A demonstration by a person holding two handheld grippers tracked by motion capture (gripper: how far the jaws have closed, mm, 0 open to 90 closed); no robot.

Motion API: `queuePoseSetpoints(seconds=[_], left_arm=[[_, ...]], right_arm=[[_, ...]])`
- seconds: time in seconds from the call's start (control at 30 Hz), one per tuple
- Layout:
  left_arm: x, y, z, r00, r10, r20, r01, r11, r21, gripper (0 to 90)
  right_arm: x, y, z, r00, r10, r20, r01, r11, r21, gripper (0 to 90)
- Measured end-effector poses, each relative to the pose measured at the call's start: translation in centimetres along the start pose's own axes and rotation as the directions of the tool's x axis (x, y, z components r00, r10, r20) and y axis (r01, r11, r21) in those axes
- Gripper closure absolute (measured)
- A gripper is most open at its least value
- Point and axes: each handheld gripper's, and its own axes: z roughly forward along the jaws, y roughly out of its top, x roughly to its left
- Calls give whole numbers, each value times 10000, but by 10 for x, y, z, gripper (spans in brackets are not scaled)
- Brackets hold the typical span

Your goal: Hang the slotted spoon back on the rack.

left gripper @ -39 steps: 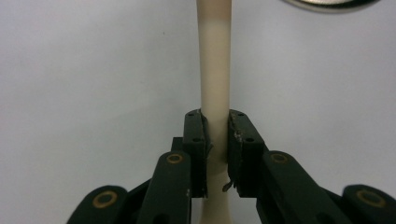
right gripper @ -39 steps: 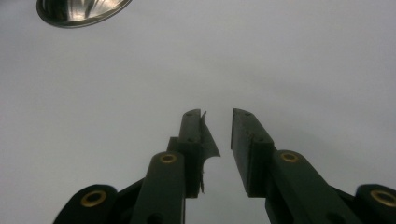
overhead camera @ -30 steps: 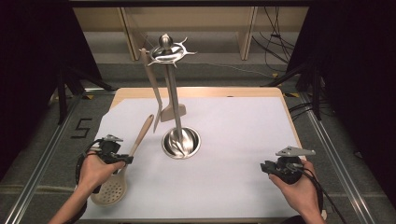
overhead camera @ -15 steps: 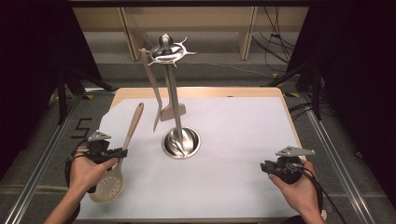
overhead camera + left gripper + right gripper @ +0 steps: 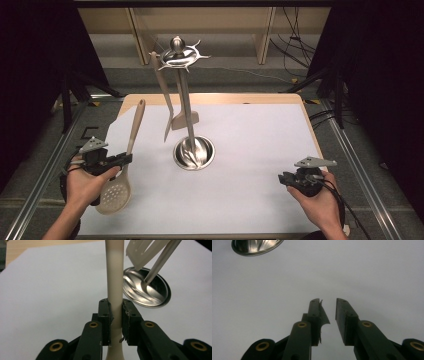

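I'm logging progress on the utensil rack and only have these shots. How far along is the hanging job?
Done: one spatula already hangs from the stand. In hand: the left gripper has its jaws clamped on the handle of the slotted spoon, lifted off the white sheet. Left: carrying the spoon to a free hook and hanging it. The right gripper rests apart, jaws empty.

At lower left of the frame, your left gripper (image 5: pixel 117 160) clamps the handle of a cream slotted spoon (image 5: pixel 122 170), its perforated bowl low beside your hand and its handle slanting toward the upper part of the frame. At centre, a steel utensil stand (image 5: pixel 186 107) rises from the white desk (image 5: pixel 250 145), a pale spatula (image 5: pixel 172 105) hanging from it. Your right gripper (image 5: pixel 286 179) hovers at lower right, holding nothing.
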Motion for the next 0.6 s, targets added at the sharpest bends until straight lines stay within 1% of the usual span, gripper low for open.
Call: queuePoseSetpoints(seconds=[0.03,0.07,0.13,0.2,0.3,0.37,0.43,0.47,0.5,0.57,0.6], left_arm=[[-1,1,-2,10000,-3,19,3,10000,-77,779],[-2,2,-4,10000,-81,50,83,9996,-260,779],[-3,3,-8,10000,9,64,-6,9986,-530,779],[-5,4,-11,10000,78,56,-74,9976,-681,779],[-7,6,-16,9999,142,39,-138,9968,-787,779],[-9,6,-18,9998,129,147,-114,9948,-1008,779],[-11,6,-20,9997,149,200,-128,9948,-1014,779],[-12,6,-21,9998,47,184,-26,9938,-1114,779],[-12,7,-22,9996,194,197,-171,9937,-1106,779],[-13,8,-24,9997,206,162,-186,9930,-1162,779],[-13,8,-26,9997,155,169,-137,9949,-997,779]], right_arm=[[0,0,0,10000,8,-3,-8,10000,1,742],[0,0,0,10000,8,0,-8,10000,4,742],[0,0,0,10000,2,6,-2,10000,2,742],[0,0,0,10000,51,-9,-51,10000,26,742],[1,0,0,9999,98,-53,-98,9999,68,740],[1,0,0,10000,17,32,-17,10000,-7,740],[1,0,0,9999,101,-27,-101,9999,37,740],[1,0,0,10000,-17,27,17,10000,-1,739],[0,0,0,10000,-88,36,88,10000,-38,738],[1,0,0,10000,82,-28,-82,10000,56,735],[1,0,0,10000,79,-33,-79,10000,45,733]])
